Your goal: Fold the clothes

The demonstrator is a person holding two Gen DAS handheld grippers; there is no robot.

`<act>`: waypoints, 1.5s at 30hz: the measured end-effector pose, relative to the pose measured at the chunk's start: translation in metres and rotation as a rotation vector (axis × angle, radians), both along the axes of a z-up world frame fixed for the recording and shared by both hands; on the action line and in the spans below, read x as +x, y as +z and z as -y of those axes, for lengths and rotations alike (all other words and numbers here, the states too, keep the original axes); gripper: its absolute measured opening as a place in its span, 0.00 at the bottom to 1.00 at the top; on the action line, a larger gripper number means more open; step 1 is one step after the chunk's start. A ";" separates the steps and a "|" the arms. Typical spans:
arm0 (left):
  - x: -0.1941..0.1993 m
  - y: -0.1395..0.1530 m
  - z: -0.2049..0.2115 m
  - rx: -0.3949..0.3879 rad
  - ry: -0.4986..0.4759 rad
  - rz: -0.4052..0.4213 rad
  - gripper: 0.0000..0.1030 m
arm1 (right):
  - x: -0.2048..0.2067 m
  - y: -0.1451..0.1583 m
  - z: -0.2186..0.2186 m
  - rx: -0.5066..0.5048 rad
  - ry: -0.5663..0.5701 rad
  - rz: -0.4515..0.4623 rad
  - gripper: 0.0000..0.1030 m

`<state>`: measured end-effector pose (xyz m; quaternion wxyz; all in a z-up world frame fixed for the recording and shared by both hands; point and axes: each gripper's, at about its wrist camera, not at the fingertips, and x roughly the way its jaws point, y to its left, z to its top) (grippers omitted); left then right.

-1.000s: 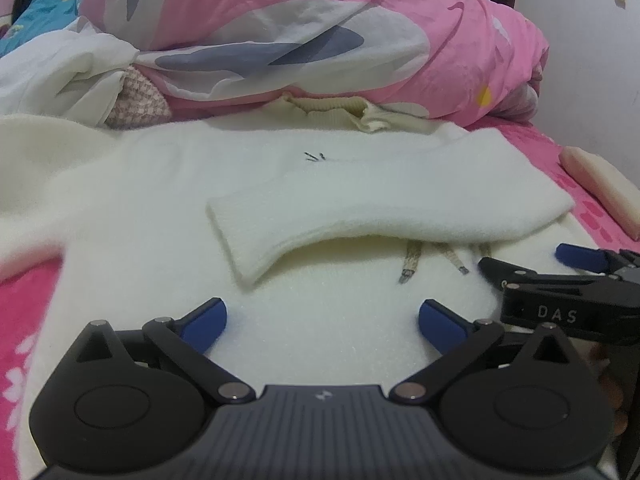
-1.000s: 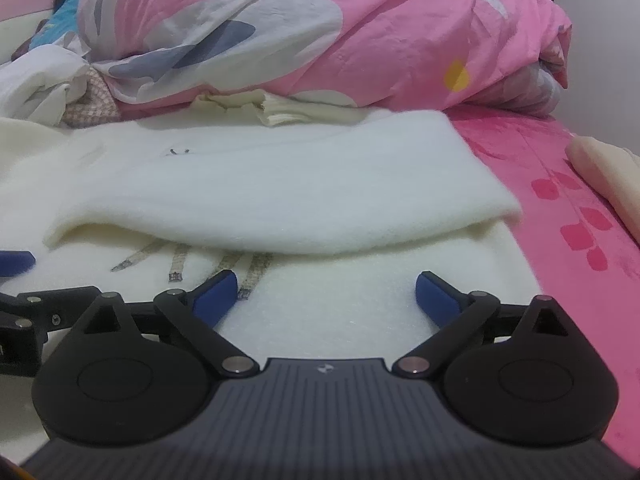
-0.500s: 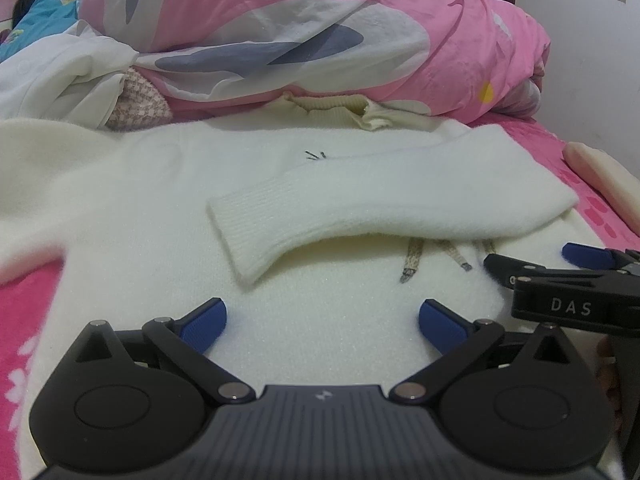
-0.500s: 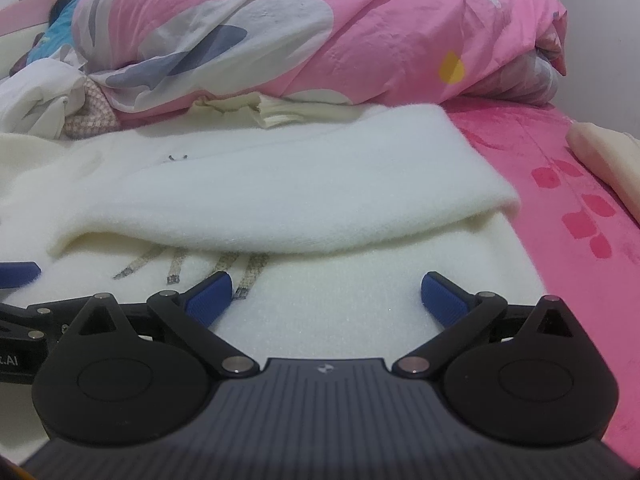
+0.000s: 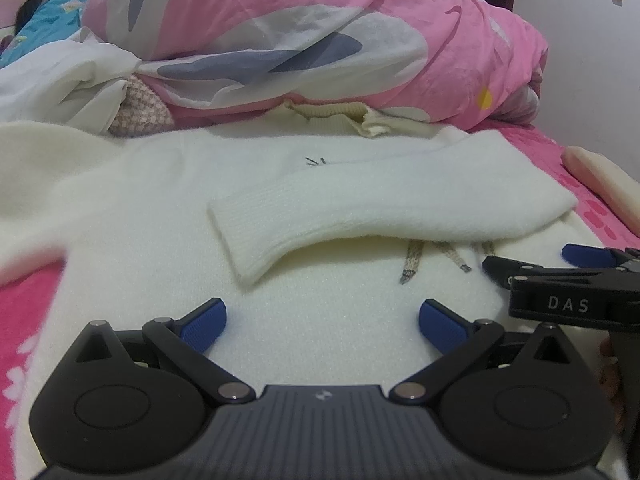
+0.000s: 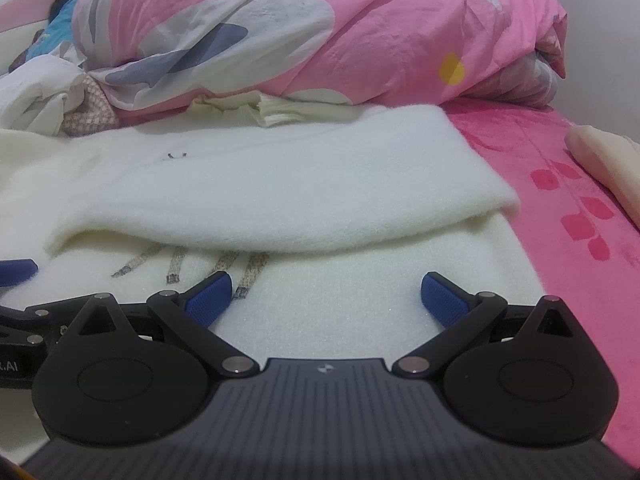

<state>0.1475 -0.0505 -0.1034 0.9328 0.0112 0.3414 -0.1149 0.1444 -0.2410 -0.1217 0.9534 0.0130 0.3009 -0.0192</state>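
A cream knitted sweater [image 5: 160, 216] lies flat on the bed, its hem toward me. One sleeve [image 5: 384, 204] is folded across the chest, with its ribbed cuff pointing left. The same sleeve [image 6: 280, 200] crosses the right wrist view above some brown stitched marks [image 6: 244, 276]. My left gripper [image 5: 322, 320] is open low over the sweater's lower part, holding nothing. My right gripper [image 6: 327, 294] is open too, just above the fabric near the sweater's right edge. In the left wrist view, the right gripper's body [image 5: 568, 300] shows at the right edge.
A pink, grey and white duvet [image 5: 320, 40] is heaped behind the sweater, with a cream garment [image 5: 340, 118] tucked under it. White bedding [image 5: 60, 80] lies at the far left. Pink sheet [image 6: 580, 216] is bare on the right, beside a cream folded item [image 6: 608, 160].
Both grippers have drawn back slightly toward the hem and stayed open. The sweater and its folded sleeve have not moved.
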 end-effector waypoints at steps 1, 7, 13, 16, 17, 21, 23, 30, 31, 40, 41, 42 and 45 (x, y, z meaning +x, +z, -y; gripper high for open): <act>0.000 0.000 0.000 -0.001 0.000 0.002 1.00 | 0.000 0.000 0.000 0.001 0.000 0.000 0.99; -0.003 -0.001 0.000 -0.001 0.004 0.018 1.00 | -0.001 0.000 0.001 0.006 -0.001 0.002 0.99; -0.004 -0.001 0.001 0.004 0.004 0.022 1.00 | -0.001 -0.001 -0.001 0.001 -0.003 0.005 0.99; -0.005 0.000 0.001 0.007 0.005 0.026 1.00 | -0.001 -0.001 -0.001 0.001 -0.004 0.006 0.99; -0.006 0.001 0.000 0.005 0.006 0.029 1.00 | -0.001 -0.001 -0.001 0.002 -0.004 0.006 0.99; -0.010 0.011 -0.011 -0.060 0.026 0.062 1.00 | -0.001 -0.001 0.000 0.004 -0.004 0.008 0.99; -0.006 0.018 -0.017 -0.109 0.035 0.061 1.00 | -0.001 -0.001 0.000 0.007 -0.004 0.011 0.99; 0.028 0.026 -0.035 -0.431 0.014 -0.138 0.92 | -0.001 -0.001 0.001 0.013 -0.004 0.014 0.99; 0.033 0.024 -0.036 -0.485 0.010 -0.173 0.88 | -0.001 -0.001 0.001 0.014 -0.004 0.014 0.99; 0.070 0.002 -0.031 -0.695 0.081 -0.273 0.68 | -0.002 -0.002 0.002 0.020 -0.003 0.018 0.99; 0.073 0.001 -0.030 -0.703 0.094 -0.272 0.67 | -0.002 -0.002 0.002 0.020 -0.003 0.018 0.99; 0.076 -0.001 -0.029 -0.709 0.106 -0.269 0.63 | -0.002 -0.001 0.003 0.021 -0.003 0.018 0.99; 0.082 -0.002 -0.024 -0.694 0.147 -0.248 0.54 | -0.002 -0.002 0.003 0.022 -0.003 0.020 0.99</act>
